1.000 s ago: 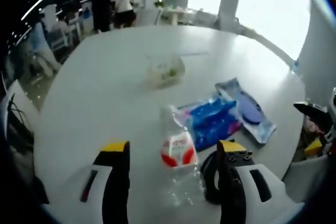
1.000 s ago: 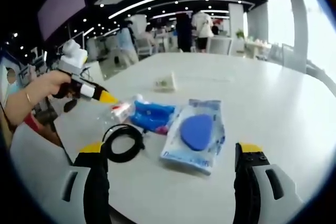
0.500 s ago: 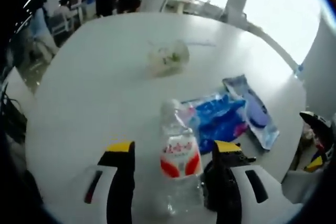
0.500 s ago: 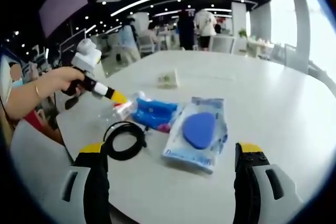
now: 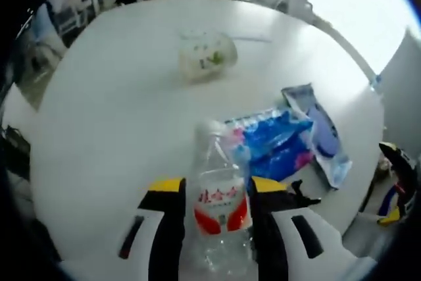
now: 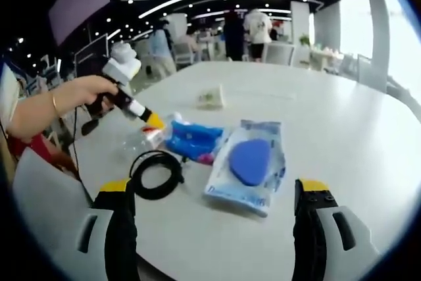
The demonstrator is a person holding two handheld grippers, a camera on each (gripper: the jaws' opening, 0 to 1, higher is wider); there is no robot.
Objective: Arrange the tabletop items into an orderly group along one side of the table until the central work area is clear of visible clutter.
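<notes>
- Between the left gripper jaws: clear water bottle w/ red-white label, lying on the white table, cap end pointing away. Jaws narrow, close on both sides of the label; can't tell if pads actually press it.
- Vs 1 s ago: jaws were wide w/ bottle loose between them; gap has since narrowed around it and the gripper has come lower over the bottle.
- Just beyond the right jaw tip: blue wipes pack, then clear pouch w/ blue disc further right, reaching toward the table edge.
- Black cable behind the right jaw, mostly hidden.
- Far ahead of the jaws: small clear tub, well apart from the rest. Big bare stretch of table left of the jaws and between bottle and tub.
- Right gripper jaws wide apart, nothing between them, hovering at the near table edge; unchanged vs earlier.
- Ahead of its left jaw: cable coil; between jaws, further on: pouch, wipes pack beside it.
- Left gripper seen upper left of the right gripper view, in a hand, tips down at the bottle.
- Right of the pouch: table open out to its far rim.
</notes>
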